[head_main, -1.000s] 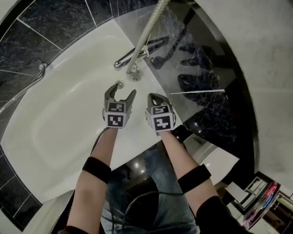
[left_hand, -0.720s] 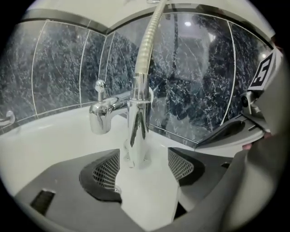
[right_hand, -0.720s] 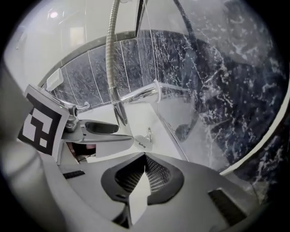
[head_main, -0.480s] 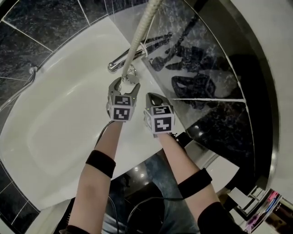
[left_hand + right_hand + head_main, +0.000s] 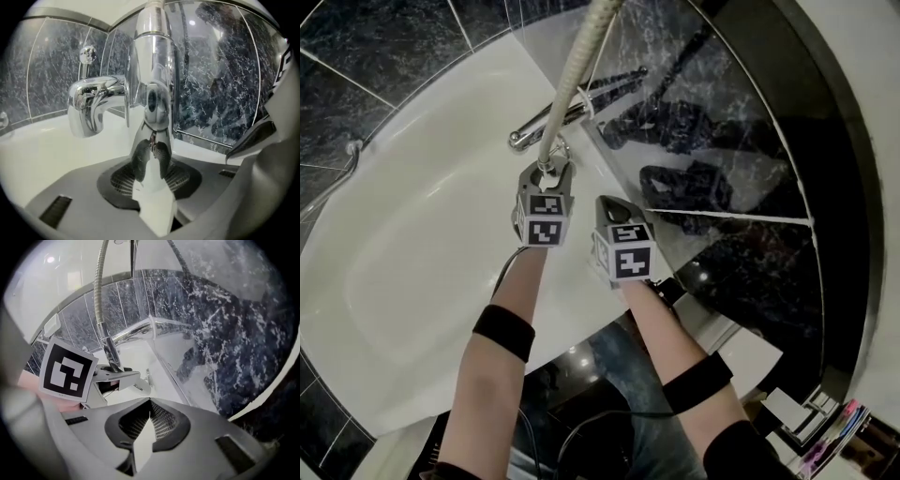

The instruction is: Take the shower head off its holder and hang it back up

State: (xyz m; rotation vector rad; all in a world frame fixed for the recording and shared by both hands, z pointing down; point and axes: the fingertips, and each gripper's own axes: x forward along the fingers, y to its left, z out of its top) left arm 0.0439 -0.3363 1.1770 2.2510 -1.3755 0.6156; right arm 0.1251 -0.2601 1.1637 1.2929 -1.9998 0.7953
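**Grabbing the shower hose down by the tap: how I'm handling the grip**

I'm working over the bathtub [image 5: 412, 253] right now, and my left gripper [image 5: 546, 172] is sitting right down by the tap [image 5: 614, 86]. Its jaws have just been closing, roughly halfway in. The pads are looking like they're pressing on both sides of the chrome hose fitting [image 5: 154, 93] at the bottom end of the shower hose [image 5: 574, 70]. My right gripper [image 5: 612, 201] is hovering just beside it, closed all the way with nothing in it.

The shower head itself isn't showing in any of my views. The hose is running up out of the top of the head view, so I'm guessing the head is hanging up there on its holder, which I'm not seeing either.

What I'm thinking for this step: chrome is slick and round, so I'm wanting the pads square across the fitting before putting any load on it. I'm planning on moving along the hose's own line rather than yanking sideways against the tap. I'm also keeping the right gripper close for steadying the hose if it starts swinging.
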